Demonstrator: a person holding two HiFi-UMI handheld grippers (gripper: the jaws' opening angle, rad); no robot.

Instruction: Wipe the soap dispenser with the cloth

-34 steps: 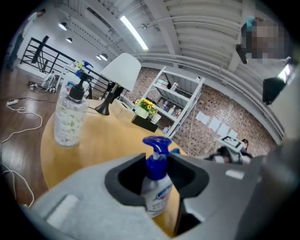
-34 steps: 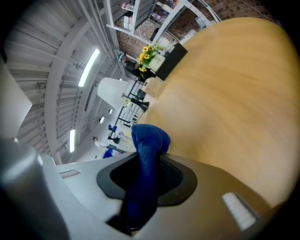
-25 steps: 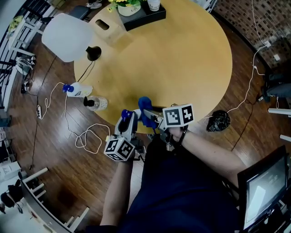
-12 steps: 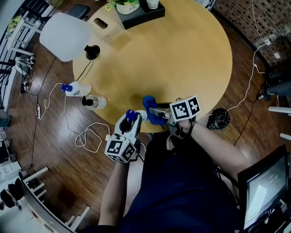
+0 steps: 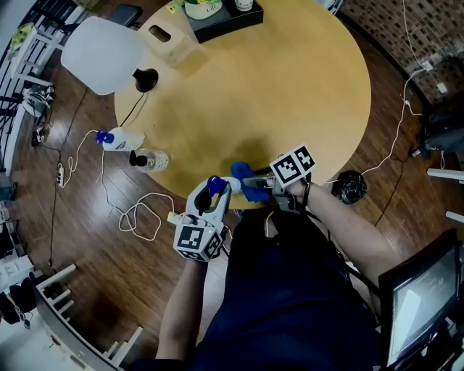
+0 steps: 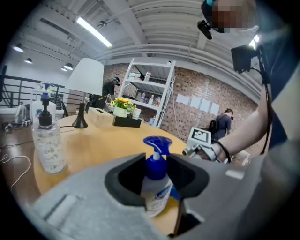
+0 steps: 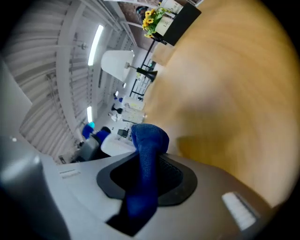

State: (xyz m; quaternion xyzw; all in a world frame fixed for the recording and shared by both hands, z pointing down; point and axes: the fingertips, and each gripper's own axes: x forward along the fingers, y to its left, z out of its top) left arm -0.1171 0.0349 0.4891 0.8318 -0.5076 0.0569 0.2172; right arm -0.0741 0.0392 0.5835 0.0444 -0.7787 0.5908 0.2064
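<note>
A white soap dispenser (image 6: 153,187) with a blue pump head (image 5: 215,184) stands upright between the jaws of my left gripper (image 6: 157,169), which is shut on its body just over the table's near edge. My right gripper (image 7: 146,174) is shut on a blue cloth (image 7: 149,154) that sticks out past its fingertips. In the head view the cloth (image 5: 245,182) lies right beside the dispenser's right side, and the right gripper (image 5: 255,185) comes in from the right. The right gripper view shows the dispenser (image 7: 114,143) just behind the cloth.
The round wooden table (image 5: 290,87) carries a white-shaded lamp (image 5: 101,52), a clear pump bottle (image 5: 150,160) and a blue-capped bottle (image 5: 119,138) at its left edge, and a black tray with flowers (image 5: 221,18) at the back. Cables (image 5: 138,217) lie on the floor.
Both grippers have drifted toward the table's near edge and a little to the right. The left gripper has rolled with the dispenser; the cloth has sunk closer to the bottle.
</note>
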